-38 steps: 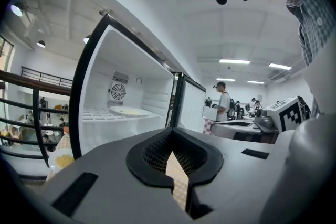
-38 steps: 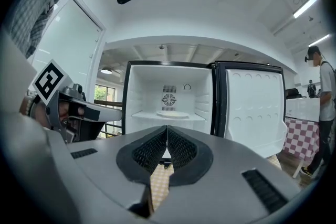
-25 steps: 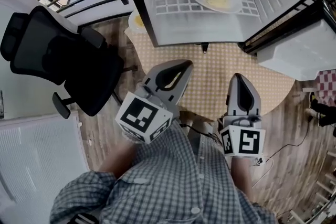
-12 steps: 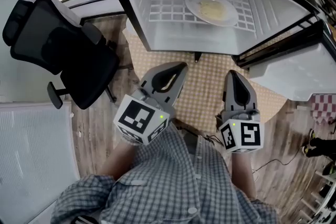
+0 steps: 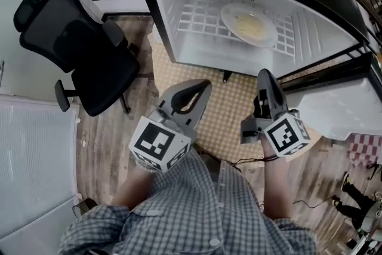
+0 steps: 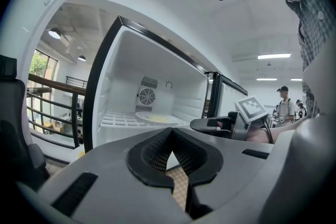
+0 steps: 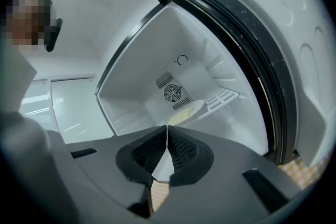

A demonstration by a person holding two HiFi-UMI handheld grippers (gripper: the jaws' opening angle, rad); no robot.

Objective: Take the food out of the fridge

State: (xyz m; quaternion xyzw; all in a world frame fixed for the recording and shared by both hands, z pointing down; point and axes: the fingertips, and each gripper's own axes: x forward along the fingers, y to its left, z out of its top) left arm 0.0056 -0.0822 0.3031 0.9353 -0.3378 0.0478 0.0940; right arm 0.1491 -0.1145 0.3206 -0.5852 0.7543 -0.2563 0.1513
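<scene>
The small fridge [image 5: 179, 39] stands open. A white plate of pale yellow food [image 5: 249, 25] lies on its wire shelf [image 5: 200, 18]. My left gripper [image 5: 203, 85] is shut and empty, held level in front of the fridge's lower left edge. My right gripper [image 5: 264, 74] is also shut with nothing in it, rolled onto its side, its tip just before the fridge's lower front edge below the plate. In the left gripper view the plate [image 6: 157, 119] shows beyond the shut jaws [image 6: 170, 131]. The right gripper view looks over its jaws [image 7: 167, 127] at the plate [image 7: 185, 111].
The fridge door [image 5: 334, 107] hangs open at the right. A black office chair [image 5: 77, 51] stands left of the fridge. A yellow checked surface [image 5: 230, 107] lies under the grippers. A red checked cloth [image 5: 364, 149] is at the far right. A person [image 6: 285, 107] stands in the background.
My right gripper has moved forward toward the fridge and rolled onto its side. The left gripper has shifted only slightly.
</scene>
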